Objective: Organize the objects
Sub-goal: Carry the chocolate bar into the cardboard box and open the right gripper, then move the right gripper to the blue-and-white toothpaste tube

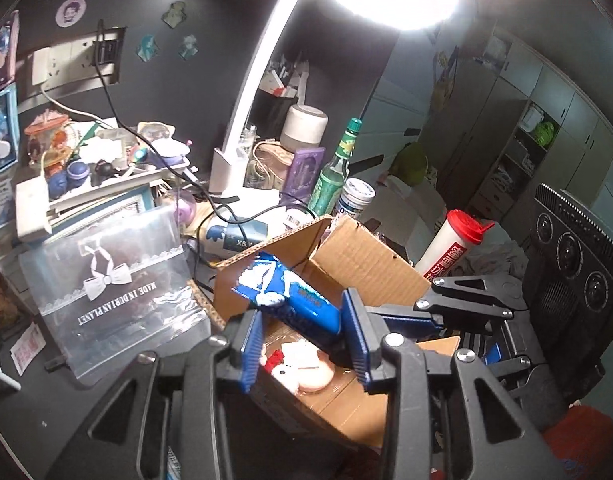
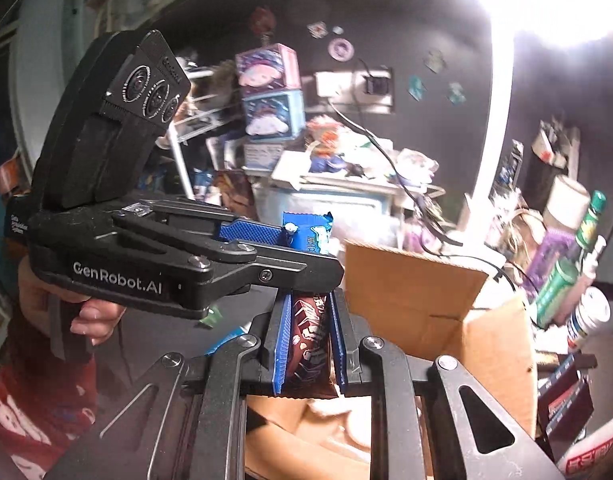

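Note:
An open cardboard box (image 1: 358, 252) sits on the cluttered desk. My left gripper (image 1: 306, 336) is shut on a blue snack packet (image 1: 290, 296) and holds it tilted over the box's opening; it also shows in the right wrist view (image 2: 310, 232). A white and red plush toy (image 1: 302, 370) lies inside the box. My right gripper (image 2: 306, 344) is shut on a brown snack packet (image 2: 308, 336) just above the box's near edge (image 2: 418, 288), under the left gripper's body (image 2: 166, 256).
A clear zip bag with a bow print (image 1: 114, 284) leans left of the box. A green bottle (image 1: 334, 172), a white jar (image 1: 356, 198), a red-capped white bottle (image 1: 454, 244) and a lamp base (image 1: 226, 172) stand behind it. Cables cross the desk.

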The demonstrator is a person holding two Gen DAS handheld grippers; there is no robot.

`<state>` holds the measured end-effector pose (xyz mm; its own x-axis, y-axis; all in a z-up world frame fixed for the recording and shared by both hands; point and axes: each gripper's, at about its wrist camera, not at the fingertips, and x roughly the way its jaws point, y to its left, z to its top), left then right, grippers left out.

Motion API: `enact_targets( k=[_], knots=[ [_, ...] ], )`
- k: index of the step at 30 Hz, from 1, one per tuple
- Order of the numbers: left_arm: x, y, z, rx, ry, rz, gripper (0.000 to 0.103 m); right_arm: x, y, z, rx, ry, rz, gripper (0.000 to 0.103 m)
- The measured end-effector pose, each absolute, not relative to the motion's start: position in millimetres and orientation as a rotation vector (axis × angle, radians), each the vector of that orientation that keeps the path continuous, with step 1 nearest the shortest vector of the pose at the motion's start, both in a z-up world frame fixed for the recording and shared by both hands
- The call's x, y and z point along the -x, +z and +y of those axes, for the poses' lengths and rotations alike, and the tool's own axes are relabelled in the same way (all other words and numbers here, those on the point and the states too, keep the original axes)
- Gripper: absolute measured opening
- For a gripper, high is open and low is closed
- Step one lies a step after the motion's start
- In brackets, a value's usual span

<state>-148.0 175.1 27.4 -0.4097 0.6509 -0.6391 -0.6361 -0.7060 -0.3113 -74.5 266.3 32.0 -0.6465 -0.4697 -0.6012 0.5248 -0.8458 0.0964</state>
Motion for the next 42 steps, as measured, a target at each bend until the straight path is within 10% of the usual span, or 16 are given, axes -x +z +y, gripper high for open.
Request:
enact_targets(
  k=[8,12,19,31,42],
  knots=[
    [162.0,11.0,212.0,1.074,2.101,0.022,0.036,90.4,13.6,291.2,-0.987,-2.470,0.129,0.014],
    [159.1,18.4,210.7,1.035,2.110,0.013,0.071,91.9,4.9,291.5,-1.028,-2.513,0.212,0.034],
    [137.2,43.9,173.9,0.935,2.238,0.024,0.080,78.5,15.3,284.6,-0.961,-2.508,0.219,0.034],
    [86.1,28.7,38.0,0.866,2.659,-0.010,0.086,19.1,17.1,172.5,-0.769,-2.221,0.246,0.034],
    [55.6,-50.5,-44.1,1.020,2.755,-0.109,0.086,37.8,-95.9,87.6,-1.017,-2.242,0.356,0.045]
  ],
)
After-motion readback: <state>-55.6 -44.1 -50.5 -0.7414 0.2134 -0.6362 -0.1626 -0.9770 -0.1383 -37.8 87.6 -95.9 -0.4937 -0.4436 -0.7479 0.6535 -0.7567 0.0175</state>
